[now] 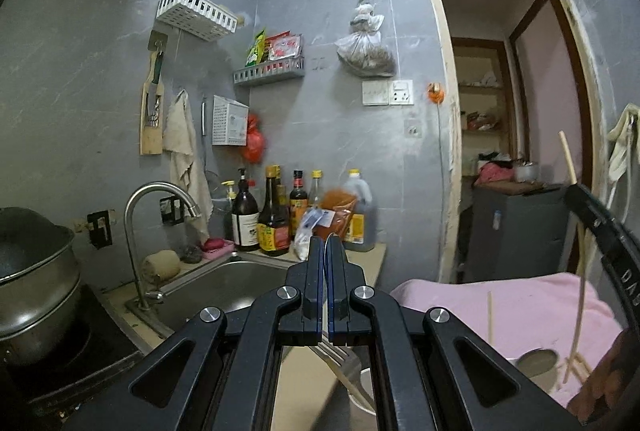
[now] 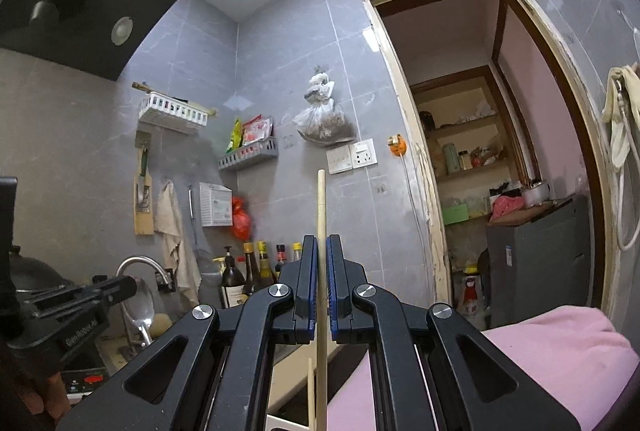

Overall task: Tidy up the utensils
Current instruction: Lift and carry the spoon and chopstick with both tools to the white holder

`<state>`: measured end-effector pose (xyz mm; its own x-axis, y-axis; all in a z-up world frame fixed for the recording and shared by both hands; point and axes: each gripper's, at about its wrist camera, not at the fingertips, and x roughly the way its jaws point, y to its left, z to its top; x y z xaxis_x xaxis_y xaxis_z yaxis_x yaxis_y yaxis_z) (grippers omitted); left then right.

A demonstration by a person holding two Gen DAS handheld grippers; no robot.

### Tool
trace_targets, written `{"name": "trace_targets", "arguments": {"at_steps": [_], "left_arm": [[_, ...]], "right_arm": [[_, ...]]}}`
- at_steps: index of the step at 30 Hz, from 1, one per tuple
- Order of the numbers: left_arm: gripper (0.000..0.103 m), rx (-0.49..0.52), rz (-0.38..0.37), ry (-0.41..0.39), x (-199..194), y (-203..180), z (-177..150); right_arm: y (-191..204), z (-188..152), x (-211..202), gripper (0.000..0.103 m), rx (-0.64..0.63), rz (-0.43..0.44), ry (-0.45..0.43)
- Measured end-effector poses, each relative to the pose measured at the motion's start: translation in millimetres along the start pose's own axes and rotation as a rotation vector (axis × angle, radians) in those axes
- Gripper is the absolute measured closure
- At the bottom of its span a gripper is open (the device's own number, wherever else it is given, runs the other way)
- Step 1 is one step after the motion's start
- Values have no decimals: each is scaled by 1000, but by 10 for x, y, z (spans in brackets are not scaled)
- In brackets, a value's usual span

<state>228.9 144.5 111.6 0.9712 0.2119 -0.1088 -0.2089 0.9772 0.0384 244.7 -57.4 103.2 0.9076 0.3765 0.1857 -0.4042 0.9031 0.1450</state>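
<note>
A: Setting being logged: grey-tiled kitchen, steel sink (image 1: 224, 287) taken as landmark; sauce bottles (image 1: 276, 215) are being kept just behind the sink, a pink cloth (image 1: 520, 307) is lying to its right.

B: Tools being recorded?

A: The left gripper (image 1: 325, 271) is being held above the sink's right rim, clamped tight on a thin metal piece, judged to be the spoon (image 2: 142, 305) whose bowl is being shown in the right wrist view. The right gripper (image 2: 322, 279) is being held further right of the sink, pinched on a wooden chopstick (image 2: 321, 215) standing upright. More chopsticks (image 1: 576, 311) are being seen in the left wrist view, right of the sink, over the cloth.

B: Destination?

A: A pale cup (image 1: 362, 391) is being glimpsed below the left gripper; whether it is the holder cannot be told.

B: Handling advice?

A: Each utensil is best kept vertical while being lowered, tip first, and the grip eased only once the tip is being supported, since slim handles are judged likely to slip or swing.
</note>
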Motion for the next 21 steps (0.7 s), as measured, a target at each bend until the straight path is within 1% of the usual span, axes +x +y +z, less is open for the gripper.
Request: {"name": "trace_targets", "arguments": {"at_steps": [6,13,17,21], "left_arm": [[103,24,29,10,144,-114,-139],[103,44,72,-2,198,-155,-201],[103,51,101,7,243,-145,-203],[103,61,115,35,296,-154,-249]], "right_arm": [[-95,-133,67,100,40,-14,1],[-157,-190,88,100,74,4,-16],[-154,-203,85,100,62,-8,-41],[-137,-268,109,100,35,-21,-41]]}}
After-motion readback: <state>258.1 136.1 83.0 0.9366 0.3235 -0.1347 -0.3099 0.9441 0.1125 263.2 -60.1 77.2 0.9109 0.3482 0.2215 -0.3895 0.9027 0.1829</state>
